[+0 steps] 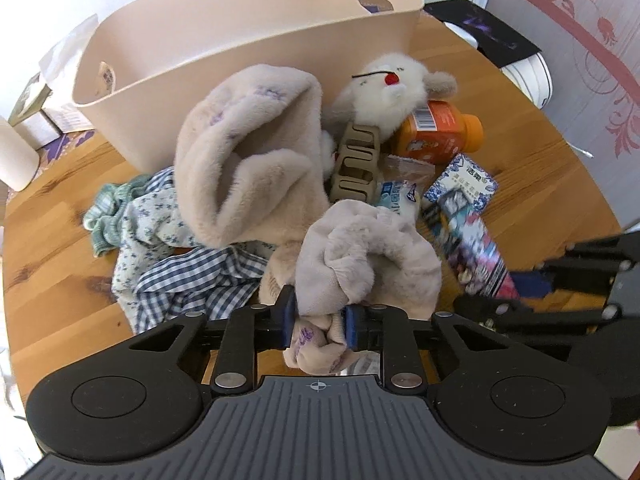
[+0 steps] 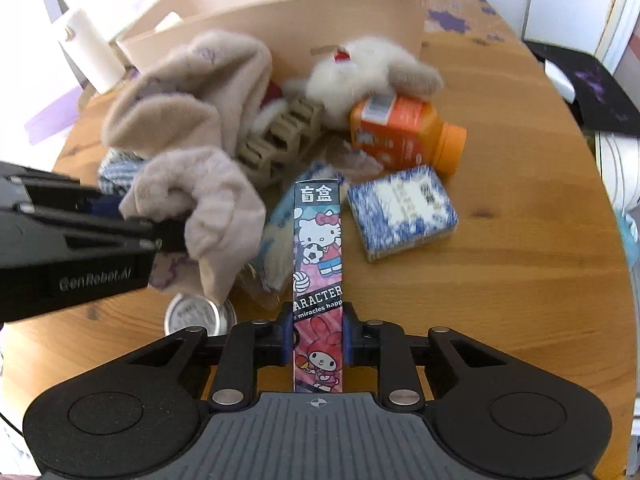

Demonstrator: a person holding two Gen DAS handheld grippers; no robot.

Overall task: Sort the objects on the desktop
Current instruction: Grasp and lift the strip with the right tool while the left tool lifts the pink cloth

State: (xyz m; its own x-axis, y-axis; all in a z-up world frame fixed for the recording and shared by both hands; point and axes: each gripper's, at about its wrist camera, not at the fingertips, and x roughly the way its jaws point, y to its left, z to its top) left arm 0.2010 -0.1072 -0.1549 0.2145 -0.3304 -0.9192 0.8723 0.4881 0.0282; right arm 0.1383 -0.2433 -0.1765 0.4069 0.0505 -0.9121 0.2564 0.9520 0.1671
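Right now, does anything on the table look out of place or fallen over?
Yes: the orange bottle lies on its side against the white plush toy, not upright. No spill shows. The rest is a loose heap before the beige bin.

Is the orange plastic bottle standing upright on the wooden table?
No, the orange plastic bottle lies on its side on the wooden table, its cap pointing right.

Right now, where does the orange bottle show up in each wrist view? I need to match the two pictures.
Left wrist view: the orange bottle lies on its side right of centre, upper half, cap pointing right, below the white plush toy.
Right wrist view: orange bottle is right of centre, upper half, cap toward lower right.
Shared landmark: the beige bin behind the pile.
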